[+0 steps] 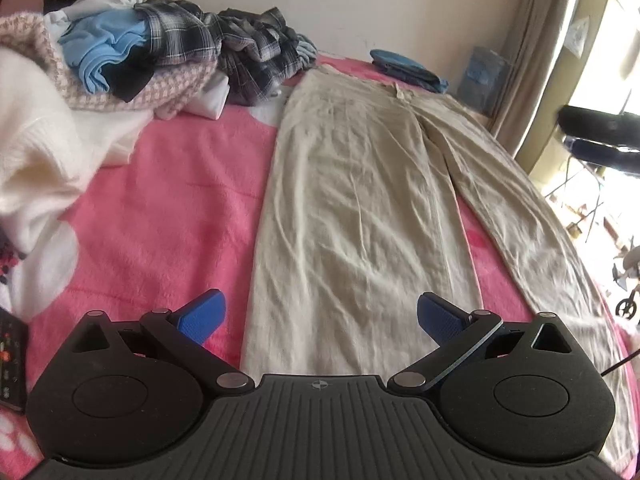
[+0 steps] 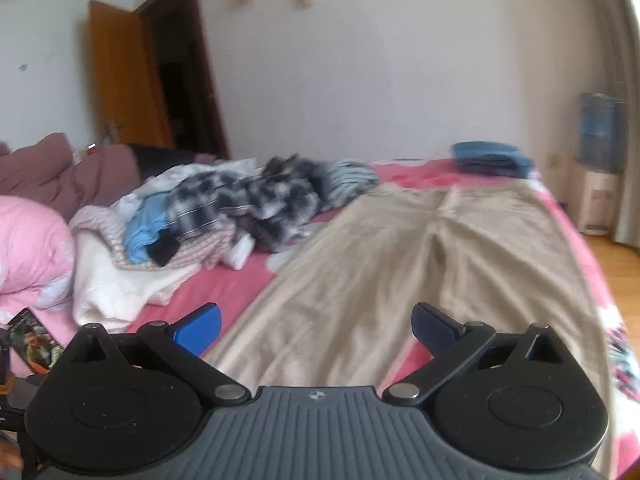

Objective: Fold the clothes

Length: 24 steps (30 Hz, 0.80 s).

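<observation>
Beige trousers point(image 1: 360, 200) lie spread flat on the pink bedspread point(image 1: 172, 208), waistband at the far end, legs running toward me. My left gripper point(image 1: 322, 316) hovers open over the hem of the left leg, nothing between its blue pads point(image 1: 202, 316). In the right wrist view the same trousers point(image 2: 384, 264) stretch ahead. My right gripper point(image 2: 316, 326) is open above the near end of the left leg, holding nothing. A folded blue garment point(image 1: 404, 66) rests beyond the waistband.
A heap of unfolded clothes point(image 1: 160, 52), plaid, light blue, pink knit and white, fills the left of the bed. A pink pillow point(image 2: 32, 248) lies at the left. The bed's right edge drops to a wooden floor point(image 2: 624, 276). A water dispenser point(image 2: 598, 160) stands by the wall.
</observation>
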### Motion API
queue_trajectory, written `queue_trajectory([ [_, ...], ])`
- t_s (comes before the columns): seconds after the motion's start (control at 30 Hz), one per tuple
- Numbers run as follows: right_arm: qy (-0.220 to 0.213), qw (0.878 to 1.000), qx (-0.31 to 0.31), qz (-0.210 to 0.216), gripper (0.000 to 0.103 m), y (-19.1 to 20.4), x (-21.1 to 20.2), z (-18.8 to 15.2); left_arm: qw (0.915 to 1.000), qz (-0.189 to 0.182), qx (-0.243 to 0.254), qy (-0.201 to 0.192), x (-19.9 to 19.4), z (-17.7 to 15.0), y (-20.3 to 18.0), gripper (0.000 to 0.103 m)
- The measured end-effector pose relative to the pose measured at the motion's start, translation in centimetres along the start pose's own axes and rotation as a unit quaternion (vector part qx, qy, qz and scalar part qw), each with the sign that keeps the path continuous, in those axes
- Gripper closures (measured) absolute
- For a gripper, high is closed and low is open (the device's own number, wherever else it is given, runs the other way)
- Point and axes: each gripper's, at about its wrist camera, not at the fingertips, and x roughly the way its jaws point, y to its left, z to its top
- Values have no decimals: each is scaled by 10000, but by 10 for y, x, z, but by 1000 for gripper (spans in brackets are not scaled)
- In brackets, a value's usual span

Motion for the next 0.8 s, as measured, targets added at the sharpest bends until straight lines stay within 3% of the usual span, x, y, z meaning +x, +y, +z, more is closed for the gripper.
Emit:
queue_trajectory([
  [0.23, 749, 9964, -314, 260, 0, 15, 81, 3, 9972, 245, 517, -488, 16, 13, -10, 1],
  [0.37, 1188, 9917, -393, 290, 5, 17, 128, 3, 9944, 296, 826, -588, 33, 23, -18, 3],
  [0.43, 1379, 9891, -422, 311, 12, 16, 148, 4, 9932, 326, 935, -611, 41, 26, -20, 7],
  [0.47, 1452, 9879, -456, 288, 20, 16, 157, 4, 9924, 332, 998, -632, 45, 28, -21, 9],
  [0.53, 1552, 9866, -468, 208, 30, 14, 170, 5, 9911, 294, 1095, -697, 53, 33, -22, 26],
  [0.57, 1580, 9864, -415, 187, 38, 12, 174, 5, 9909, 232, 1114, -725, 57, 36, -21, 30],
  [0.63, 1645, 9858, -321, 134, 44, 7, 182, 3, 9910, 67, 1112, -741, 68, 42, -19, 46],
  [0.73, 1803, 9834, -158, 94, 58, -3, 190, -4, 9928, -247, 1010, -598, 89, 48, -13, 51],
  [0.8, 1947, 9809, -10, 49, 62, -13, 195, -12, 9941, -177, 1023, -308, 105, 44, -8, 57],
])
